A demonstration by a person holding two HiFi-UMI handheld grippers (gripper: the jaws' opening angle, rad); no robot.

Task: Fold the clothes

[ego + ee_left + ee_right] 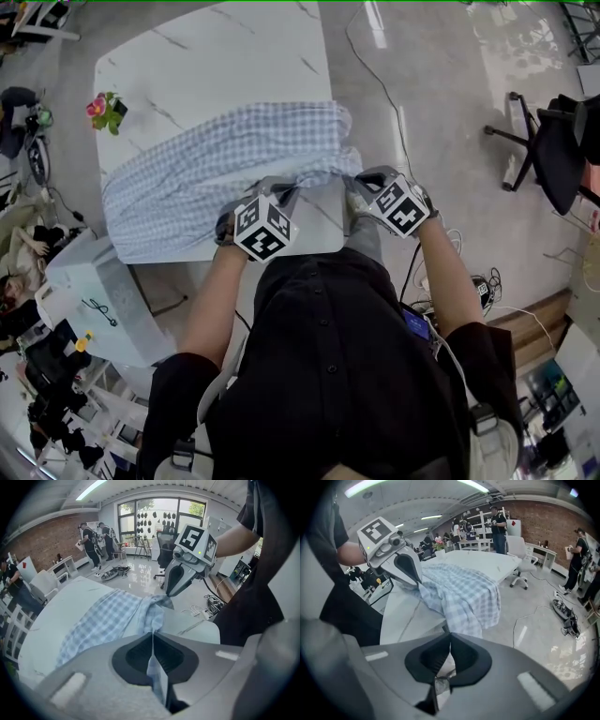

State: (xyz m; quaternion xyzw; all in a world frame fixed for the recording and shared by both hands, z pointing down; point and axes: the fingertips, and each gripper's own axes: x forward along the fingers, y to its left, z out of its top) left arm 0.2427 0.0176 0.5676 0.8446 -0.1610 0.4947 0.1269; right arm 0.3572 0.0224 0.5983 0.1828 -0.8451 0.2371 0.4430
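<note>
**No legible text in view**

No words, nos., brand names or labels could be read anywhere. Only sign-like marks were black-and-white square code patterns on the left white plastic marker cube (262,229) and the right white plastic marker cube (399,205). These were pixel blocks, not letters or digits.

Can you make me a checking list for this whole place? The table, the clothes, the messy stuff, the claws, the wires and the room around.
Surface: white marble-look table, far part bare.
Job's things: one blue checked garment spread across the table, hanging over its edges.
Clutter: flowers near the table's left edge.
Claws: left claw and right claw are both shut on the garment's near edge.
Cables: a cable trails over the floor to the right of the table.
Surroundings: office chair on the right; people standing near the windows.
</note>
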